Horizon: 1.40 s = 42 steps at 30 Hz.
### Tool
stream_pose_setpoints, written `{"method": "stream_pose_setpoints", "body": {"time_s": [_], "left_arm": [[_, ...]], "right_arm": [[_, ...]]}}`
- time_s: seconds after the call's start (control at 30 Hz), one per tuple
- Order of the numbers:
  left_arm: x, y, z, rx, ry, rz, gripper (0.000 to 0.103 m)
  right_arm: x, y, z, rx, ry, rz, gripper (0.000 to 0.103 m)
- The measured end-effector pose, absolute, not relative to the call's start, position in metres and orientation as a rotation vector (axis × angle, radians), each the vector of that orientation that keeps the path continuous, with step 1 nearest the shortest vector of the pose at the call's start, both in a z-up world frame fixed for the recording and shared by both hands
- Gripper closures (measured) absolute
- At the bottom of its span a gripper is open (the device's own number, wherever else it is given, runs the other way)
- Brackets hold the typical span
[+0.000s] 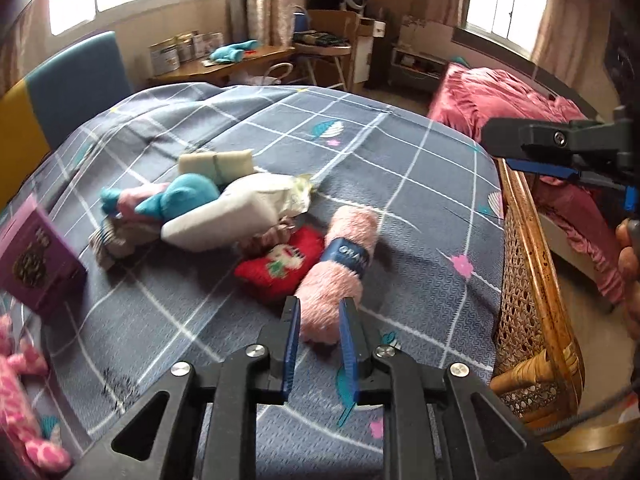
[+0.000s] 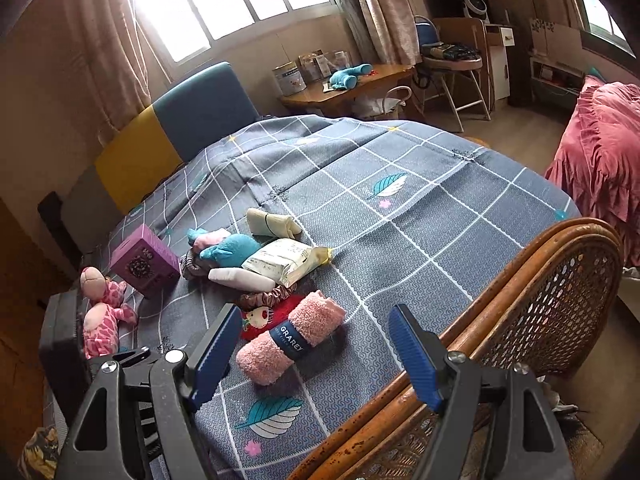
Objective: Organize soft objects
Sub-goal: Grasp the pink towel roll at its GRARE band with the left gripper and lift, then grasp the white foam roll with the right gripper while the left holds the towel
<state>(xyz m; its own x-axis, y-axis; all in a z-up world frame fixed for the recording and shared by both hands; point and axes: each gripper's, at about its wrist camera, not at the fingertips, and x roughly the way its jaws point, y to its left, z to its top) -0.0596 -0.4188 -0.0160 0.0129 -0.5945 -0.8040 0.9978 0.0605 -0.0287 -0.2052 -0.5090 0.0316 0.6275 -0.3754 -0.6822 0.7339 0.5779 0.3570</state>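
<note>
A rolled pink towel [image 1: 340, 264] with a blue band lies on the grey checked bedspread [image 1: 420, 208]; it also shows in the right wrist view [image 2: 288, 340]. My left gripper [image 1: 319, 312] is open, its blue pads on either side of the roll's near end. Beside the roll lie a red sock [image 1: 280, 268], a brown scrunchie [image 2: 264, 294], a white pouch [image 1: 240, 208], a teal plush [image 1: 180, 200] and a beige bundle [image 1: 216, 162]. My right gripper [image 2: 314, 320] is open and empty, above the roll and the bed's edge.
A purple box [image 1: 36, 260] and a pink plush doll [image 2: 104, 320] lie at the bed's left. A rattan chair [image 2: 552, 304] stands against the bed's near right edge. A desk with tins [image 2: 344, 84] and a pink-covered bed [image 1: 508, 96] stand beyond.
</note>
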Motion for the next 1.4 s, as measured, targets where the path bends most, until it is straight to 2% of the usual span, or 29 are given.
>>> {"method": "stream_pose_setpoints", "body": {"time_s": [0.03,0.1,0.17,0.27,0.33,0.4,0.47,0.67,0.87,0.93,0.97,1.03,1.2,1.4], "left_arm": [[-0.066,-0.429,-0.019,0.71,0.764,-1.419,0.067],[-0.077,-0.447,-0.024,0.755,0.748,-1.45,0.04],[-0.084,-0.46,-0.027,0.793,0.707,-1.448,0.034],[-0.092,-0.479,-0.037,0.872,0.703,-1.454,0.035],[-0.093,-0.489,-0.051,0.926,0.723,-1.435,0.046],[-0.087,-0.493,-0.066,0.949,0.749,-1.408,0.07],[-0.079,-0.49,-0.065,0.898,0.751,-1.397,0.072],[-0.058,-0.449,-0.028,0.677,0.724,-1.389,0.072],[-0.022,-0.363,-0.023,0.479,0.85,-1.249,0.072],[-0.005,-0.332,-0.033,0.413,0.922,-1.18,0.072],[0.005,-0.314,-0.039,0.371,0.964,-1.141,0.072],[0.016,-0.283,-0.049,0.333,0.999,-1.07,0.072],[0.028,-0.24,-0.062,0.286,1.013,-0.984,0.072],[0.02,-0.243,-0.064,0.325,0.982,-0.993,0.071]], "right_arm": [[-0.207,-0.511,0.032,0.675,0.587,-0.698,0.026],[-0.21,-0.516,0.032,0.68,0.583,-0.701,0.026],[-0.215,-0.521,0.029,0.696,0.58,-0.709,0.026],[-0.22,-0.529,0.022,0.725,0.582,-0.717,0.026],[-0.222,-0.533,0.018,0.742,0.585,-0.716,0.026],[-0.223,-0.534,0.016,0.745,0.585,-0.715,0.026],[-0.223,-0.535,0.016,0.739,0.588,-0.714,0.026],[-0.218,-0.538,0.017,0.727,0.592,-0.702,0.026],[-0.174,-0.526,0.025,0.61,0.671,-0.543,0.026],[-0.148,-0.516,0.029,0.536,0.712,-0.445,0.032],[-0.134,-0.51,0.03,0.496,0.734,-0.417,0.043],[-0.104,-0.5,0.031,0.399,0.788,-0.358,0.05],[-0.025,-0.489,0.01,0.171,0.961,-0.279,0.05],[0.038,-0.487,-0.036,-0.047,1.204,-0.269,0.05]]}}
